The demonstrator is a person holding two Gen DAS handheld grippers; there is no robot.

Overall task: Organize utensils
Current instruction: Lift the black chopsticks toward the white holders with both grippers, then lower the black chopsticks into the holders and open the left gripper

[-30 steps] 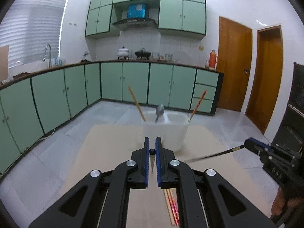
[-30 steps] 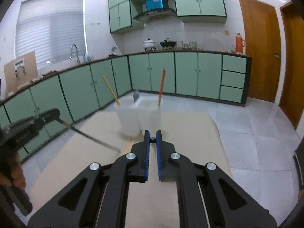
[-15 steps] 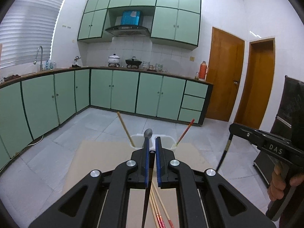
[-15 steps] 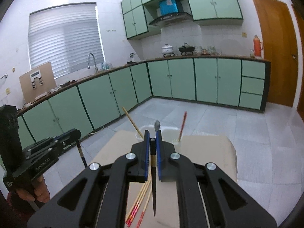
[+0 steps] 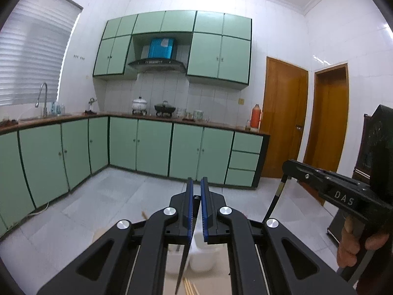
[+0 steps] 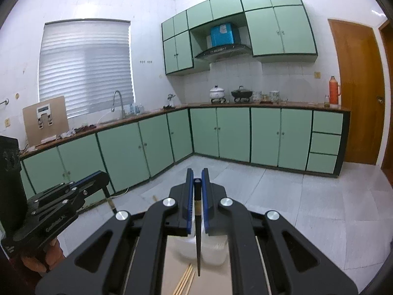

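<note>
My left gripper (image 5: 195,184) is shut on a black chopstick (image 5: 183,265) that hangs down between the jaws. My right gripper (image 6: 197,175) is shut on another black chopstick (image 6: 198,245), also pointing down. The white utensil holder (image 5: 201,258) stands on the tan table below both grippers, mostly hidden by the fingers; it also shows in the right wrist view (image 6: 213,253). Wooden chopsticks (image 6: 185,281) lie on the table in front of it. The right gripper shows at the right of the left wrist view (image 5: 286,169), and the left gripper at the left of the right wrist view (image 6: 103,179).
Green kitchen cabinets (image 5: 152,147) and a counter run along the far wall. Two wooden doors (image 5: 282,123) are at the right. A sink tap (image 6: 118,100) stands under the window. Grey tiled floor (image 6: 282,196) surrounds the table.
Both grippers have risen and tilted up, each with its black chopstick; the holder and table have dropped to the bottom of both views.
</note>
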